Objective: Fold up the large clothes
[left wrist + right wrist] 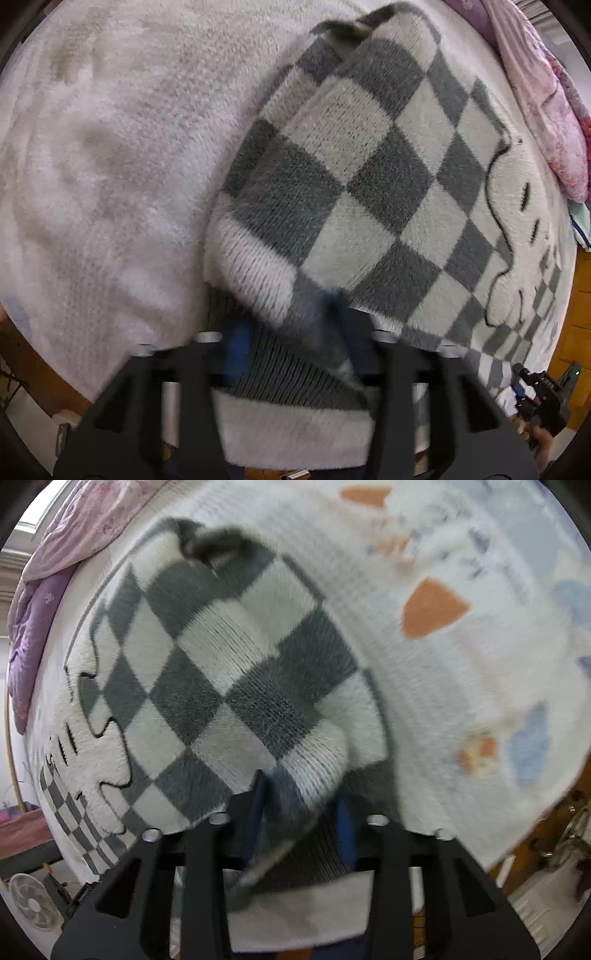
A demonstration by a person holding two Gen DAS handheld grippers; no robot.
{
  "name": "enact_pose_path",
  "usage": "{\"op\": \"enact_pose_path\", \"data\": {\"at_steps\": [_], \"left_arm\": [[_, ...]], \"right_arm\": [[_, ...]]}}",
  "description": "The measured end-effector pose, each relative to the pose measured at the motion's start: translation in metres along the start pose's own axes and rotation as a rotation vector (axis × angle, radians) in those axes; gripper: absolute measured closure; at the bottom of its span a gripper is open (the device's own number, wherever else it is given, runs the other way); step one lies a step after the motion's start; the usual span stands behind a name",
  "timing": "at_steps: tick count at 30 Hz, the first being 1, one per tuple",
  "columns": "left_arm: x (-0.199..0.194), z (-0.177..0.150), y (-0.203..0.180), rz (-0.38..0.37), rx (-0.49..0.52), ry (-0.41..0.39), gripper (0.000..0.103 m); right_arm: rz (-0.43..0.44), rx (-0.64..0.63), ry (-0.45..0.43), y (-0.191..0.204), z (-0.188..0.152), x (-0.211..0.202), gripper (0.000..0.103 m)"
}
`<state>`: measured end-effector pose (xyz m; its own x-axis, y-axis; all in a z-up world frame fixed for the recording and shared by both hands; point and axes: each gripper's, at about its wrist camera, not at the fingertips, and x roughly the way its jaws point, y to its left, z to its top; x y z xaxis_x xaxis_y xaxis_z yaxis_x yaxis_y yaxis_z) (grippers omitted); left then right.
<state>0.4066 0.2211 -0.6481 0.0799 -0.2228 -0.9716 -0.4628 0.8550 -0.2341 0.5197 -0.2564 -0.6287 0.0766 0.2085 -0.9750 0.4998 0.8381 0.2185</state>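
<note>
A grey and white checkered knit sweater (pixel 369 173) with a white cartoon figure lies spread on a bed; it also fills the right wrist view (pixel 221 686). My left gripper (pixel 291 332) is shut on a bunched edge of the sweater near its ribbed hem (pixel 288 376). My right gripper (pixel 301 812) is shut on another bunched edge of the sweater, beside the ribbed hem (pixel 325 849). Both held folds are lifted over the body of the sweater. The right gripper also shows small at the lower right of the left wrist view (pixel 535 391).
The bed has a fluffy white blanket (pixel 110 166) on the left and a printed white sheet (pixel 461 627) on the right. A pink and purple quilt (pixel 546 110) lies bunched at the far side. A small fan (pixel 33 904) stands on the floor.
</note>
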Motion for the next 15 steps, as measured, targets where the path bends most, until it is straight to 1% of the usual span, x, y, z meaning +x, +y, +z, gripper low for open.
{"op": "enact_pose_path", "data": {"at_steps": [1, 3, 4, 6, 7, 8, 9, 10, 11, 13, 14, 15], "left_arm": [[-0.007, -0.001, 0.003, -0.017, 0.011, -0.004, 0.038], [-0.017, -0.003, 0.010, -0.019, 0.016, -0.007, 0.032], [-0.021, -0.003, 0.013, -0.019, 0.016, -0.009, 0.032], [-0.032, -0.003, 0.024, -0.022, 0.007, -0.029, 0.032], [-0.035, -0.001, 0.028, -0.024, -0.006, -0.039, 0.032], [-0.036, 0.002, 0.033, -0.028, -0.015, -0.044, 0.032], [-0.037, 0.000, 0.044, -0.033, -0.029, -0.047, 0.031], [-0.038, -0.001, 0.052, -0.032, -0.042, -0.045, 0.031], [-0.034, 0.003, 0.055, -0.027, -0.060, -0.037, 0.031], [-0.030, 0.009, 0.060, -0.030, -0.084, -0.029, 0.031], [-0.029, 0.015, 0.065, -0.020, -0.086, -0.021, 0.031], [-0.027, 0.019, 0.067, -0.014, -0.086, -0.016, 0.031]], "right_arm": [[-0.034, -0.039, -0.023, 0.006, 0.001, -0.014, 0.067], [-0.117, -0.126, -0.063, 0.022, 0.003, -0.034, 0.067], [-0.130, -0.177, -0.092, 0.035, 0.006, -0.043, 0.065], [-0.087, -0.263, -0.127, 0.065, 0.010, -0.051, 0.065], [-0.048, -0.304, -0.139, 0.087, 0.013, -0.050, 0.066], [-0.005, -0.333, -0.143, 0.103, 0.013, -0.047, 0.072], [0.053, -0.376, -0.146, 0.127, 0.014, -0.042, 0.078], [0.081, -0.407, -0.145, 0.139, 0.011, -0.038, 0.090], [0.121, -0.459, -0.143, 0.174, 0.013, -0.025, 0.097], [0.167, -0.498, -0.153, 0.212, 0.015, -0.012, 0.101], [0.176, -0.524, -0.152, 0.239, 0.019, 0.000, 0.102], [0.181, -0.536, -0.152, 0.254, 0.018, 0.008, 0.102]]}}
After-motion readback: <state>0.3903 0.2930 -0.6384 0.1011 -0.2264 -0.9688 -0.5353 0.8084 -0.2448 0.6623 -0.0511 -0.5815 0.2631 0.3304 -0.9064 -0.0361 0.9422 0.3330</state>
